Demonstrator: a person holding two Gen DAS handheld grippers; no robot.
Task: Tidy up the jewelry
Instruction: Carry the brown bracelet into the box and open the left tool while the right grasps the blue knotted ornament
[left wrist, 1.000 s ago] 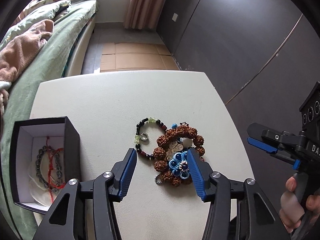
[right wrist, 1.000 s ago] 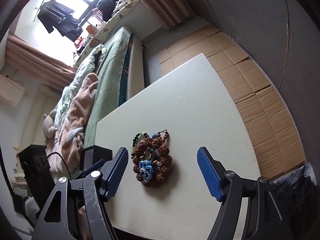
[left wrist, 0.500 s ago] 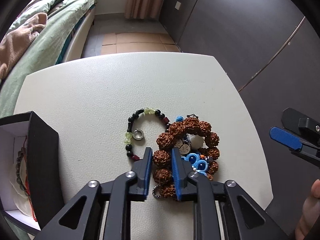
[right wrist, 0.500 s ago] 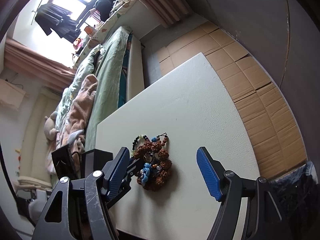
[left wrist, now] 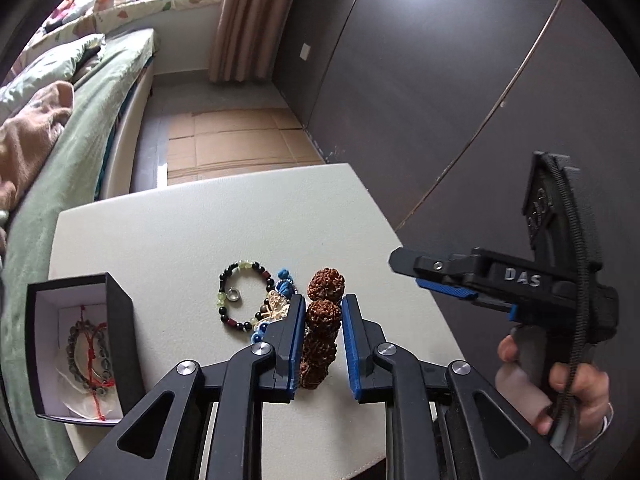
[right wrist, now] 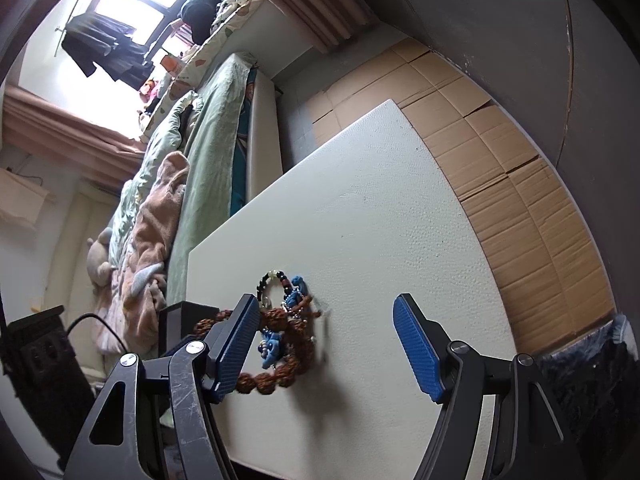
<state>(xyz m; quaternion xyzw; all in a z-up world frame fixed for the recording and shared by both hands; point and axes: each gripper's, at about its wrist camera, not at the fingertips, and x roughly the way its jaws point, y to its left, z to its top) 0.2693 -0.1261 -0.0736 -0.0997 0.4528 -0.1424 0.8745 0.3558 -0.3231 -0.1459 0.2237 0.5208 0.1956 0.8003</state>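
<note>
Left gripper (left wrist: 322, 326) clamped on the brown seed-bead bracelet (left wrist: 324, 320), which is raised off the white table (left wrist: 200, 240). Black-and-green bead bracelet (left wrist: 240, 298) lies flat just left of it. Open black box (left wrist: 80, 344) at table's left holds more bracelets. Right gripper (right wrist: 324, 348) jaws wide apart, empty.

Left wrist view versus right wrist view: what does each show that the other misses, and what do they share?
Only the left wrist view shows inside the black jewelry box, with a grey bead bracelet and red cord in it, and the left gripper shut on the brown seed-bead bracelet.

Only the right wrist view shows the right gripper open with nothing between its pads, plus the window.

Both show the white table, the black-and-green bead bracelet, the blue knotted piece and the bed.
</note>
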